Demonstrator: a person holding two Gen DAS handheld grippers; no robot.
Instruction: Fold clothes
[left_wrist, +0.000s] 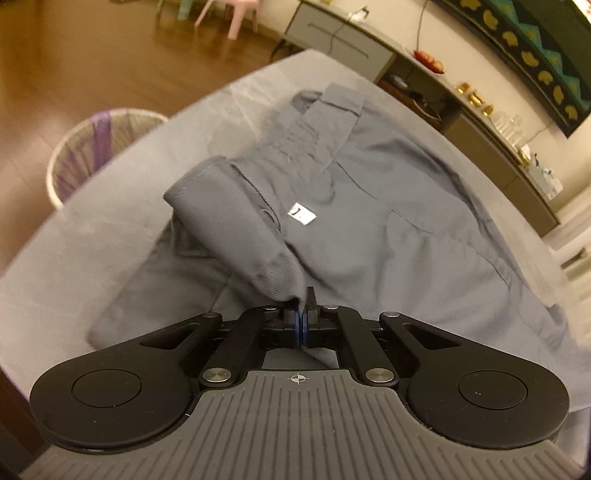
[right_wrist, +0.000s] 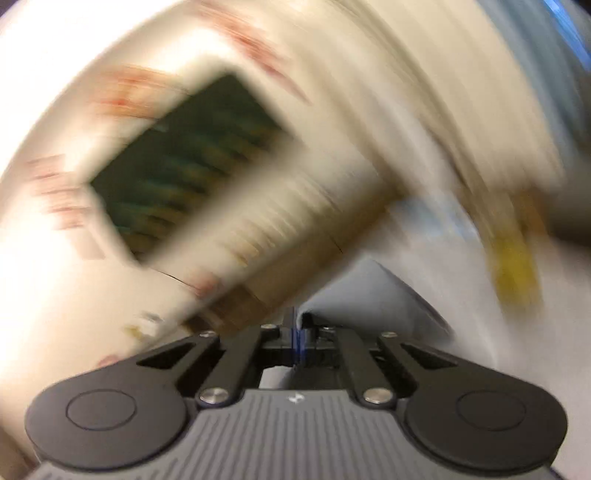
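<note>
A dark grey garment (left_wrist: 388, 229) with a small white label (left_wrist: 301, 214) lies spread on the grey-covered table (left_wrist: 110, 258). My left gripper (left_wrist: 302, 314) is shut on a lifted fold of the garment, which rises from the fingertips up and to the left. The right wrist view is heavily blurred. In it my right gripper (right_wrist: 298, 332) has its jaws together, and a corner of grey cloth (right_wrist: 369, 295) runs into the tips from the right. The rest of the garment is out of that view.
A wire laundry basket (left_wrist: 96, 147) stands on the wooden floor left of the table. A long sideboard (left_wrist: 461, 110) with small items runs along the far wall, and a pink chair (left_wrist: 236, 14) stands at the back. The right view shows a blurred dark wall hanging (right_wrist: 192, 166).
</note>
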